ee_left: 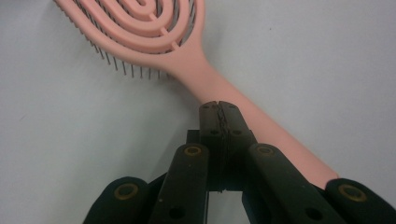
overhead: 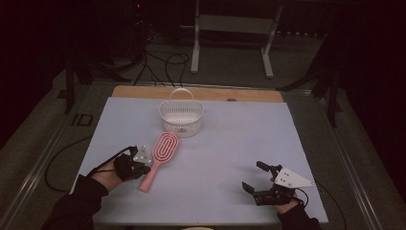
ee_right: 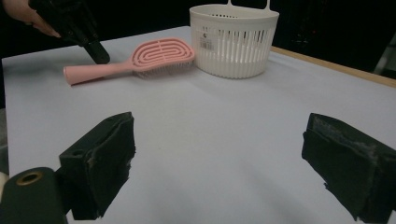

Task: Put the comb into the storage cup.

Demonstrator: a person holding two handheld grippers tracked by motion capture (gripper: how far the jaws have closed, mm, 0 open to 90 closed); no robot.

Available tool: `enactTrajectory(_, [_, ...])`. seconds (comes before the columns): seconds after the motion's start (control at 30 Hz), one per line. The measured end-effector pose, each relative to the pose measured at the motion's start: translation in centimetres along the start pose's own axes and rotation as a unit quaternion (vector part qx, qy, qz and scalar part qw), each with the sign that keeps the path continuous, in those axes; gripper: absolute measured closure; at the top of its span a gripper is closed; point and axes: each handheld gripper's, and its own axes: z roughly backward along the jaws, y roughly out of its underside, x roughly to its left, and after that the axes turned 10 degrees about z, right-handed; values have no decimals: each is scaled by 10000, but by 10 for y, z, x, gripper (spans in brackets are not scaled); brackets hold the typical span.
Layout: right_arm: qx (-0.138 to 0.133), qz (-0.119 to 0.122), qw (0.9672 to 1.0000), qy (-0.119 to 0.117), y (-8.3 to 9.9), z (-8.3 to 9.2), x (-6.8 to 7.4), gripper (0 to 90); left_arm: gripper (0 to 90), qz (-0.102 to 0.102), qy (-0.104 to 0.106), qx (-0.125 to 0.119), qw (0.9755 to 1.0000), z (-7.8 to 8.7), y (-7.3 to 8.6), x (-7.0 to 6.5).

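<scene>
From the high view, the brush point(overhead: 160, 158) lies flat on the surface point(overhead: 220, 158), its head just in front of the basket point(overhead: 181, 117) and nearly touching the basket's near wall, its handle running back toward the person. The left claw point(overhead: 140, 165) sits right at the handle, on the side away from the right claw point(overhead: 257, 183), which rests well apart from the basket at the near right of the surface. Nothing is lifted yet, and the basket looks empty from up here, so the job reads as barely begun.

Over to the left gripper view: the left claw point(ee_left: 218, 108) is clenched, pads pressed tight on each other with nothing between them, tips right at the pink handle of the brush point(ee_left: 187, 56). Whether they touch it I cannot tell. No grip at all, then; the jaws would have to part before they could take the handle.

Now the right gripper view: the right claw point(ee_right: 219, 154) stands released, jaws wide with bare surface point(ee_right: 219, 121) between them. Farther off, the brush point(ee_right: 140, 60) lies with its head against the foot of the basket point(ee_right: 233, 39), bristles down, and the left claw point(ee_right: 99, 55) pokes down beside the handle. My read: picking up the brush and getting it into the basket is all still ahead.
</scene>
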Motion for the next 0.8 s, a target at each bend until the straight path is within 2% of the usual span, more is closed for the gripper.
enactTrajectory(0.1, [-2,-27,10000,1,0,0,0,93,900,91,-36,-38,9999,3,0,1])
enactTrajectory(0.23, [-3,-18,10000,10,0,0,0,93,897,423,-122,-104,9990,8,-1,5])
enactTrajectory(0.27, [-8,-23,10000,10,0,0,-1,93,871,507,-138,-116,9986,8,-2,5])
enactTrajectory(0.37, [-2,-21,10000,15,0,0,0,93,850,646,-158,-90,9977,11,-4,5])
enactTrajectory(0.63, [-4,-23,10000,16,0,0,0,93,789,817,-63,-27,9966,14,-14,0])
enactTrajectory(0.8, [-1,-29,10000,29,0,0,-1,93,643,916,-91,-27,9958,16,-18,-2])
